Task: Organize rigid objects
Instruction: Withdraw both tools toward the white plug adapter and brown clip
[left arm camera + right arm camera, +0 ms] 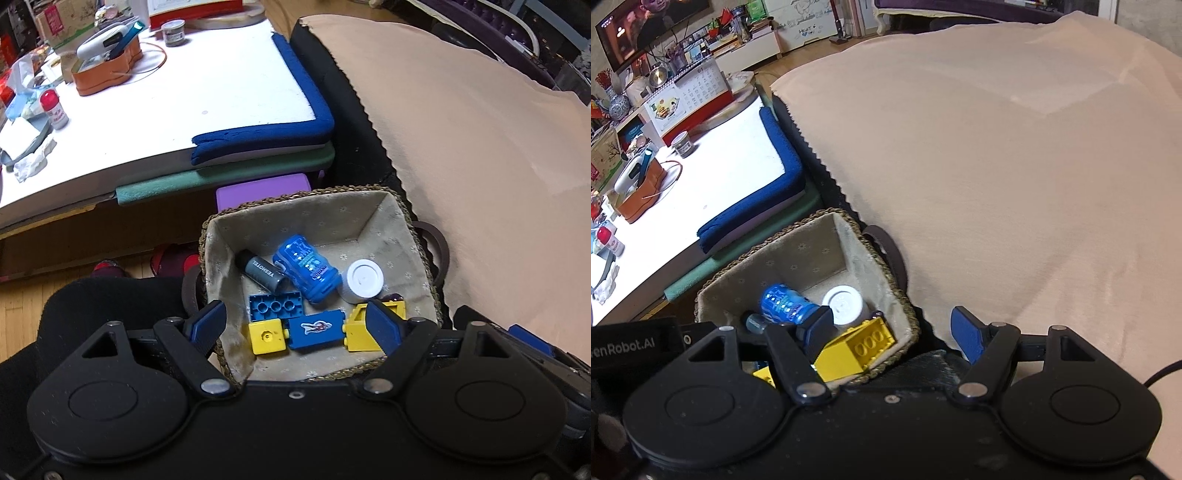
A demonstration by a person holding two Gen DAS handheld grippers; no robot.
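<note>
A woven basket (pixel 402 210) with a cloth lining stands on a dark seat beside the peach blanket. It holds a blue bottle (pixel 308 271), a grey tube (pixel 262 274), a white jar (pixel 364 278), a blue studded brick (pixel 275 308), a blue brick with a sticker (pixel 317 328) and yellow bricks (pixel 266 336). My left gripper (pixel 297 325) is open and empty, just above the basket's near rim. My right gripper (pixel 895 330) is open and empty over the basket's right rim (pixel 905 306), its left finger (pixel 818 328) in front of the blue bottle (pixel 783 301) and a yellow brick (pixel 866 341).
A low white table (pixel 184 92) with blue and green foam edging stands to the left, carrying an orange box (pixel 107 72), a small tin (pixel 173 32) and a red-capped bottle (pixel 53 109). A peach blanket (pixel 1015 166) covers the surface to the right. A purple stool (pixel 258 192) sits under the table.
</note>
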